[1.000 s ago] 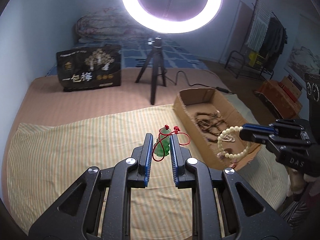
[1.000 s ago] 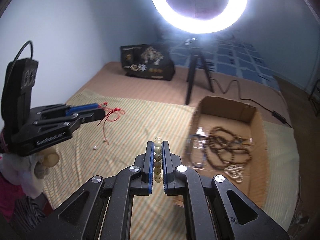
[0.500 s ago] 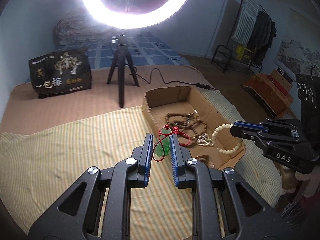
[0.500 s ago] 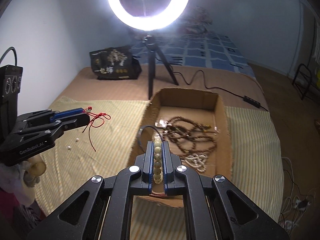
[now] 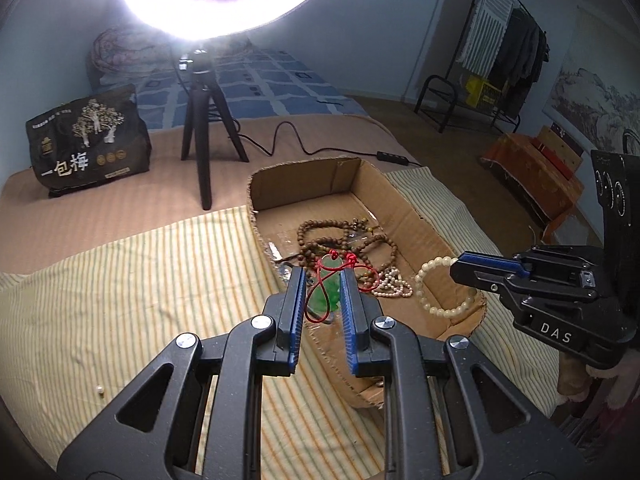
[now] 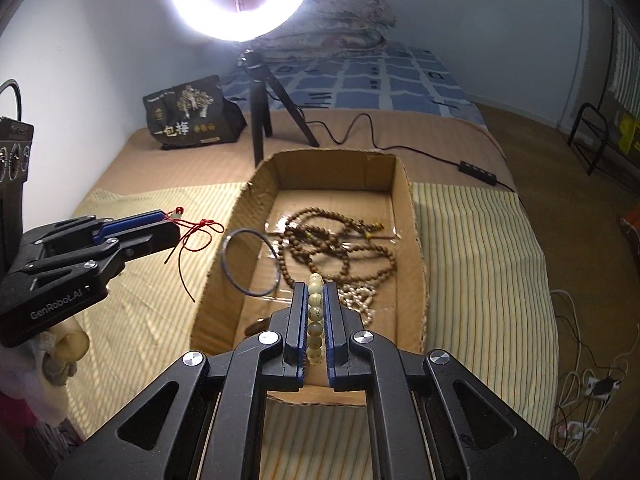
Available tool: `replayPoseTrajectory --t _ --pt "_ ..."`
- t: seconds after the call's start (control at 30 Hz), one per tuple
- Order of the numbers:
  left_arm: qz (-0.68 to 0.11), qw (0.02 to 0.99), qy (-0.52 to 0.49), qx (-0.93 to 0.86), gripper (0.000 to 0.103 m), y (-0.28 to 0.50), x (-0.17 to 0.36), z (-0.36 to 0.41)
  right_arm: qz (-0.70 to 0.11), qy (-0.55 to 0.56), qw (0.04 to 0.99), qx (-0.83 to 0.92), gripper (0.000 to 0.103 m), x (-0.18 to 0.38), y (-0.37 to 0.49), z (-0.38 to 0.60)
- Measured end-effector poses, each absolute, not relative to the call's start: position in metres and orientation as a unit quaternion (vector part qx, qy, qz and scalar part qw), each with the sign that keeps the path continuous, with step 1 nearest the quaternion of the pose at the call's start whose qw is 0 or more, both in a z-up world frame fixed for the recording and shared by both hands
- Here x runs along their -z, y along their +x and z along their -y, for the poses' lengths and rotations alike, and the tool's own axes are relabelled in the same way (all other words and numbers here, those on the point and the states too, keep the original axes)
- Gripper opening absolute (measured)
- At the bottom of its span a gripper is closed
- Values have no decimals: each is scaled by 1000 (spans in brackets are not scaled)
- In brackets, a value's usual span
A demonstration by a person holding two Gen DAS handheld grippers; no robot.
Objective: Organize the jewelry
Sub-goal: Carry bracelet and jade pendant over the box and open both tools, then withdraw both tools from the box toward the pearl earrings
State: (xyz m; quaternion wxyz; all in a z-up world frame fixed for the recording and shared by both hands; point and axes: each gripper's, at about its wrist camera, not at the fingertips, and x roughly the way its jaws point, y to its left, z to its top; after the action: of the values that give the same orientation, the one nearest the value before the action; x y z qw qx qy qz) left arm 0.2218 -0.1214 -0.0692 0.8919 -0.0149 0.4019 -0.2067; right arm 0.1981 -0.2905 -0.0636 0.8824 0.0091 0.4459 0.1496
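My left gripper (image 5: 323,280) is shut on a green pendant (image 5: 330,295) with a red cord (image 5: 316,300), held over the near left wall of the cardboard box (image 5: 348,178). It also shows in the right wrist view (image 6: 160,224), with the cord (image 6: 196,236) hanging. My right gripper (image 6: 316,296) is shut on a cream bead bracelet (image 6: 315,320) above the box's near end (image 6: 404,216); the left wrist view shows this gripper (image 5: 460,270) with the bracelet (image 5: 440,292). Brown bead strands (image 6: 320,236), a pearl piece (image 6: 360,300) and a dark bangle (image 6: 250,262) lie in the box.
A ring light on a black tripod (image 5: 200,128) stands behind the box with its cable (image 6: 360,128) trailing right. A black printed bag (image 5: 88,140) sits at the back left. A loose small bead (image 5: 100,390) lies on the striped cloth (image 5: 120,300). The bed edge drops off at right.
Both grippers have moved closer over the cardboard box with their loads. The left gripper now holds the pendant at the box's left wall; the right one has lowered toward the box's near end.
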Motion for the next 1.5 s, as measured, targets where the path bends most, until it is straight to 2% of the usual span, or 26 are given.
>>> replayPoseTrajectory --t 0.67,0.73,0.8,0.83,1.5 --pt "-423 883 -9 206 16 235 87 146 -474 13 871 -129 6 85 205 303" --pt "-425 882 -10 204 16 236 87 145 -476 13 870 -127 9 86 206 304" --pt "-425 882 -9 202 16 236 87 144 -476 14 870 -125 20 85 205 304" --pt "-424 883 -8 202 16 236 86 144 -475 15 871 -124 22 85 205 304" --pt "-405 895 -9 186 16 216 59 117 -455 10 880 -134 22 61 192 291"
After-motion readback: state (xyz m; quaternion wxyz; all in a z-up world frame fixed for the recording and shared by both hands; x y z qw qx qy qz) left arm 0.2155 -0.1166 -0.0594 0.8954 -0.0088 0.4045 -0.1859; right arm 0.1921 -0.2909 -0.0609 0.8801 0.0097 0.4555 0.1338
